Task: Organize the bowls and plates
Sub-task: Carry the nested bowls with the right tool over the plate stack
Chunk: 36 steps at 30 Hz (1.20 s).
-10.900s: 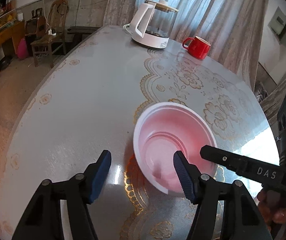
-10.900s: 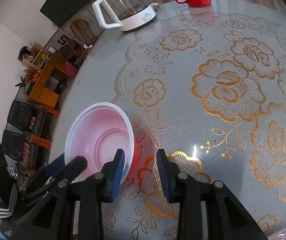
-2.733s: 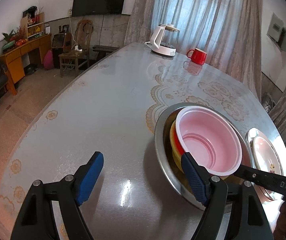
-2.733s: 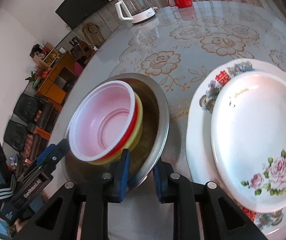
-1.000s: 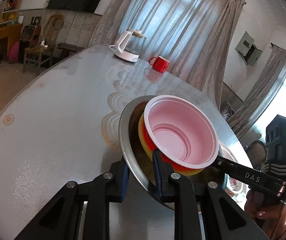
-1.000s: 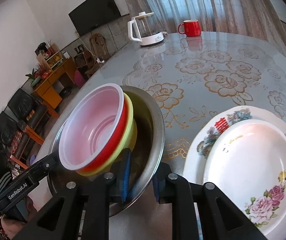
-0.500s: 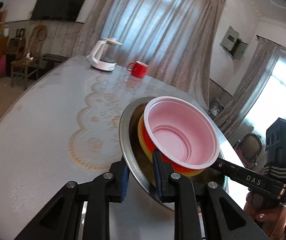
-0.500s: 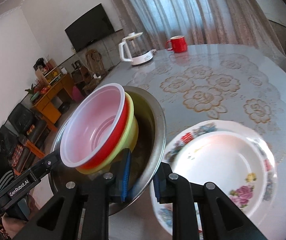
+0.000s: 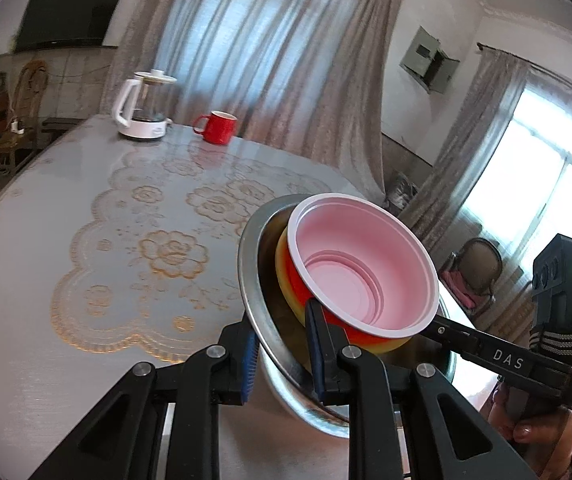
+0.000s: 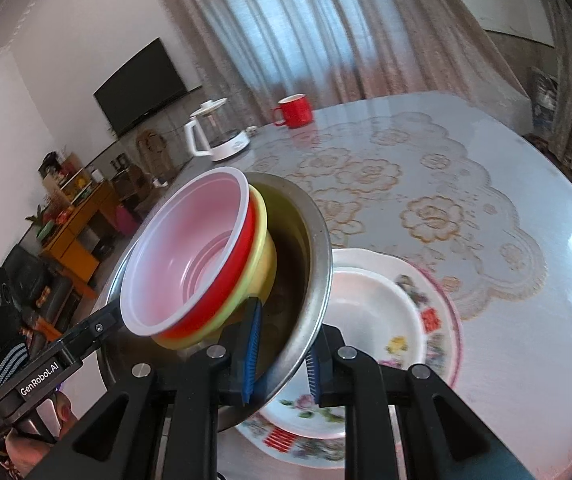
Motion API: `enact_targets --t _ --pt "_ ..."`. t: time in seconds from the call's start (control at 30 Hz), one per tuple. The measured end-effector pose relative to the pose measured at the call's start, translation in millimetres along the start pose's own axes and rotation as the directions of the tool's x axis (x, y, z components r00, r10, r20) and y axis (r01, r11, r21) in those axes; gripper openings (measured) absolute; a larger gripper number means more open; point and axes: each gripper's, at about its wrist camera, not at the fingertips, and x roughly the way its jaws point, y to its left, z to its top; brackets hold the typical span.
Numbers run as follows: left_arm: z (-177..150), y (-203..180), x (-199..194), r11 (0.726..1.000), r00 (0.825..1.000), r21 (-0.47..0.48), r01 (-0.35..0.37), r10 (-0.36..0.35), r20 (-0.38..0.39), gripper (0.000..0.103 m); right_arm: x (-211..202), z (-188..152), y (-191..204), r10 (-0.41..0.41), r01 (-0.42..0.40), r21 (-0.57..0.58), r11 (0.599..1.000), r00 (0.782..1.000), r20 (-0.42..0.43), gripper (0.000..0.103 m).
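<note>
A steel bowl [image 9: 250, 248] [image 10: 318, 240] holds a yellow bowl [image 10: 263, 256] with a red-and-white bowl [image 9: 362, 264] [image 10: 189, 240] nested in it. Both grippers hold the steel bowl in the air, tilted. My left gripper [image 9: 281, 354] is shut on its near rim. My right gripper [image 10: 279, 360] is shut on the opposite rim. Below, in the right wrist view, a white floral plate [image 10: 370, 312] lies stacked on a larger patterned plate [image 10: 442, 320] on the table.
A white kettle [image 9: 141, 108] [image 10: 215, 136] and a red mug [image 9: 215, 127] [image 10: 294, 111] stand at the table's far side. The lace-patterned tablecloth [image 9: 125, 220] covers the round table. Chairs and cabinets stand beyond the table edge.
Both grippers have lifted the steel bowl with its nested bowls and carried it to the right, over the stacked plates. The left gripper shut on the rim earlier.
</note>
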Motion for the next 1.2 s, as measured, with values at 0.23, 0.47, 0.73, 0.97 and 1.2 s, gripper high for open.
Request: enact_targets --t 0.23,0.47,0.73,0.97,1.2 --pt "-10 -20 25 1.0 0.999 0.028 0.013 -0.012 -0.049 0.021 -3 -9 -30 -0.03 0.031 0.059 0.998 0.999 -0.012 0.019" --pt "-22 -28 45 0.999 0.995 0.029 0.021 -0.018 -0.103 0.021 3 -19 -55 -0.053 0.058 0.105 0.993 0.998 -0.044 0.019" --pt "-31 -30 57 0.999 0.992 0.042 0.002 0.003 -0.126 0.022 9 -26 -66 -0.06 0.069 0.127 0.99 0.996 -0.067 0.019" --pt "-35 -27 63 0.999 0.99 0.048 -0.012 0.019 -0.141 0.022 14 -30 -68 -0.063 0.075 0.135 0.988 0.994 -0.087 0.019" --pt "-39 -23 68 0.999 0.988 0.039 -0.018 0.023 -0.152 0.024 17 -33 -67 -0.073 0.086 0.135 0.987 0.993 -0.097 0.022"
